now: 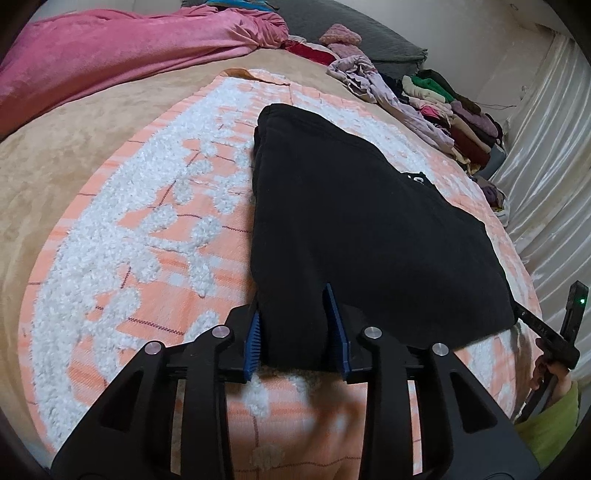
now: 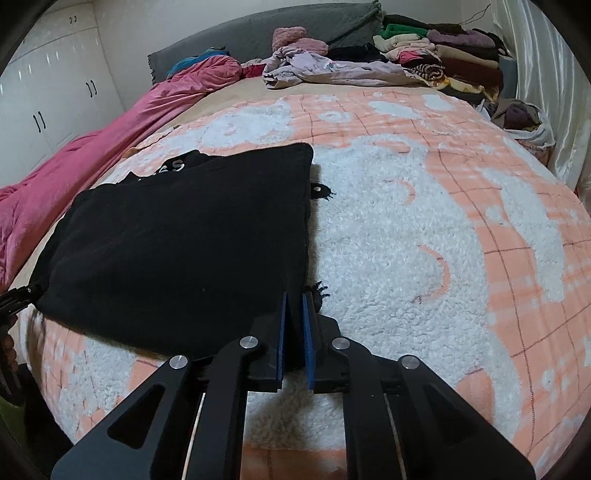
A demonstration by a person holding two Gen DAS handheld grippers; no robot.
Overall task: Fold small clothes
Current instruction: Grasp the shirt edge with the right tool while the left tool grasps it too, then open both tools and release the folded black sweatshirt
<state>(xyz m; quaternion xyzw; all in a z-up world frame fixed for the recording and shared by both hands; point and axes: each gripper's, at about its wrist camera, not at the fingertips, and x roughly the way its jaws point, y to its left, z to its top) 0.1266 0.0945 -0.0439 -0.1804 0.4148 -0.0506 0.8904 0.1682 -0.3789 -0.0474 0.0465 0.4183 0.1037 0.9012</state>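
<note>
Bed, tan cover (image 1: 74, 155): the largest surface; its far end runs up to a grey headboard (image 2: 258, 33).

Orange-and-white fleecy blanket (image 2: 424, 229): spread over the bed. I have wide open room on it to the right of the garment in my right view, and to the left of it in my left view.

Pink quilt (image 1: 122, 48): bunched along one side of the bed, well apart from the work.

Heap of mixed clothes (image 2: 436, 59): stacked at the head of the bed near the pale curtain (image 1: 546, 166); single pieces too jumbled to tell apart.

Black garment (image 1: 362, 229): the task's thing, folded flat mid-blanket, near edge towards me. Pale lettering at its far corner is partly covered and unreadable. Small dark bits stick out along its right edge; I cannot tell what they are.

My left tongs (image 1: 295, 325): blue pads pinching a thick bunch of the garment's near left corner.

My right tongs (image 2: 294, 321): pads pressed nearly together on the near right corner.

My lime sleeve (image 1: 554, 424): cut off at the frame edge, hand mostly hidden.
</note>
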